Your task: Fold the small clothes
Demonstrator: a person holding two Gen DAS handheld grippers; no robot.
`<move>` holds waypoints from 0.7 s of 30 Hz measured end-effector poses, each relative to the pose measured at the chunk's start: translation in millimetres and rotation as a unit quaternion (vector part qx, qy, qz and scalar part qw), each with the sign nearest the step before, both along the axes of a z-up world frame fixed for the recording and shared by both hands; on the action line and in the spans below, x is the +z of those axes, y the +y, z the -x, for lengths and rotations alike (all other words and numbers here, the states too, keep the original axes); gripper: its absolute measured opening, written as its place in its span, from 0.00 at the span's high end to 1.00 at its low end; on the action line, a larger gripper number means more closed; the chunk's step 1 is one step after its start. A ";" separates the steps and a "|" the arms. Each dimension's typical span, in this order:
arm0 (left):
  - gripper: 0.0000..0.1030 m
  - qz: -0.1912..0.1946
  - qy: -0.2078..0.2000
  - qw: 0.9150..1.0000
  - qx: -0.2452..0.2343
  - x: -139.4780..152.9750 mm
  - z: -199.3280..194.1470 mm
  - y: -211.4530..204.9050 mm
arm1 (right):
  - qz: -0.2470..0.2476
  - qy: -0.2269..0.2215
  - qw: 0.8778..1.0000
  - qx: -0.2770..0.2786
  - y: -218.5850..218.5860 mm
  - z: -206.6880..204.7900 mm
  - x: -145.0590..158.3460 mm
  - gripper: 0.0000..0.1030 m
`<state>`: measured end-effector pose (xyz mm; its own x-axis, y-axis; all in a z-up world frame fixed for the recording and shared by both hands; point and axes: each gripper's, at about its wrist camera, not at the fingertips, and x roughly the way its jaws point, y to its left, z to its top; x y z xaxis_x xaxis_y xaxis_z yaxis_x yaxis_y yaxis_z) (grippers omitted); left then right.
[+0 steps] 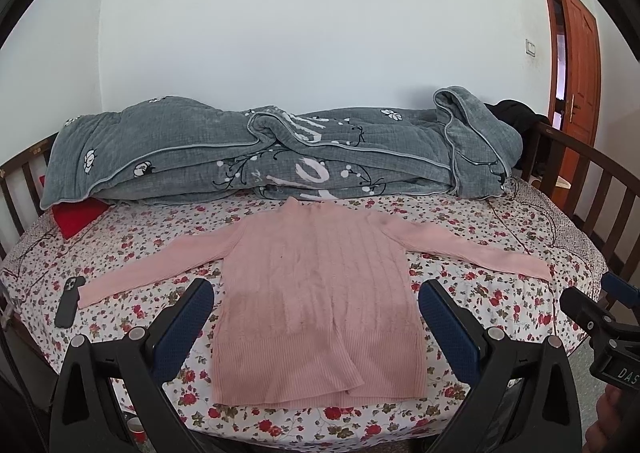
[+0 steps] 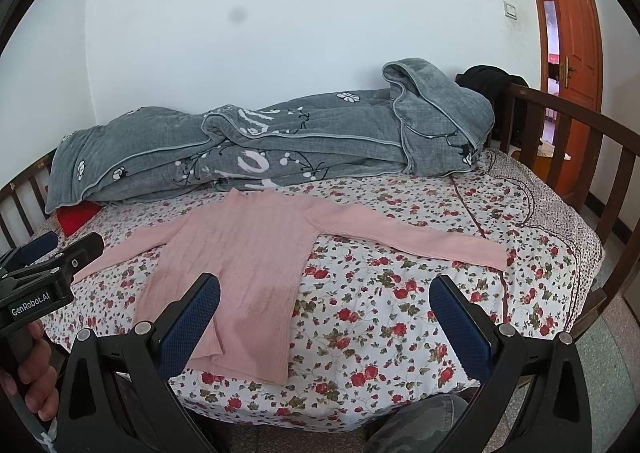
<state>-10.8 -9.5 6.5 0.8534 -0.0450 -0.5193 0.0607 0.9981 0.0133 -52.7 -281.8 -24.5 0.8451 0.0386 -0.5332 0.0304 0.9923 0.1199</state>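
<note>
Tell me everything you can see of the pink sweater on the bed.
The pink sweater is a long-sleeved knit with vertical ribs, a raised collar and a ribbed hem band. It lies flat and unfolded on the flowered bedsheet, collar toward the grey quilt, hem toward the camera, both sleeves spread out to the sides. One hem corner looks slightly turned. Its collar reaches the quilt's edge. Neither hand-held gripper touches it.

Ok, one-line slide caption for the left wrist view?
Open left gripper hovers over a pink sweater spread flat, unfolded, on the floral bedsheet.
</note>
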 end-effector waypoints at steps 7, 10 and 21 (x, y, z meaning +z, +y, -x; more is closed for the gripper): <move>0.00 0.001 -0.001 1.000 0.001 0.0 0.3 -1.0 | 0.001 -0.001 1.000 0.001 2.0 -1.0 1.1 0.01; 0.00 0.001 -0.001 1.000 0.001 -0.2 0.8 -1.8 | 0.003 -0.003 1.000 0.002 4.1 -1.1 0.7 0.01; 0.00 0.017 -0.001 1.000 0.001 -8.9 -3.3 5.9 | 0.015 -0.005 1.000 0.004 7.8 -2.7 -3.1 0.01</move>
